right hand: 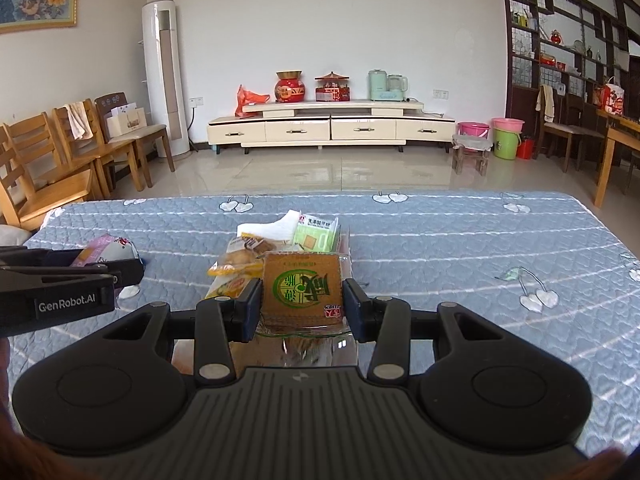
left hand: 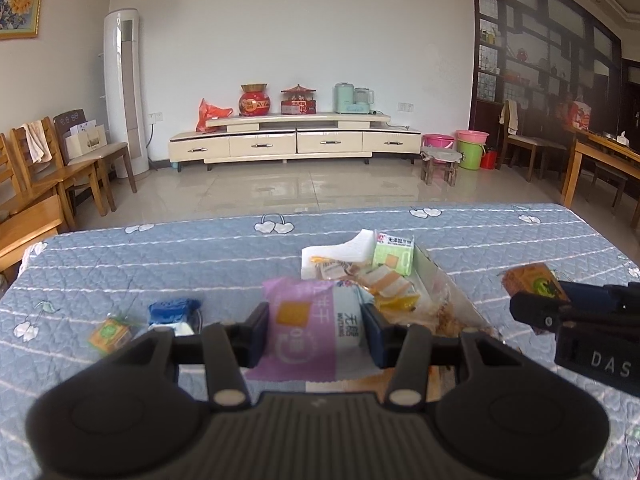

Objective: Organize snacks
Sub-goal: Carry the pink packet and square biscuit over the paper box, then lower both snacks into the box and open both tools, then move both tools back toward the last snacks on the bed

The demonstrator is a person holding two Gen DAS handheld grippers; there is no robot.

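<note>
Grippers above quilted blue tablecloth (left hand: 160, 256) (heart-patterned), tiled floor (left hand: 304, 188) beyond.

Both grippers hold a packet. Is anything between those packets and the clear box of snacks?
Nothing visible. The purple packet in the left gripper and the brown packet in the right gripper both face the box over bare quilt.

Snack pile (left hand: 384, 280) blocks worktop (left hand: 160, 252) centre. Two small packets, orange (left hand: 110, 332) and blue (left hand: 173, 312), sit near left. Far strip and right half of worktop lie free. Hand-held grippers flank pile, close together.
</note>
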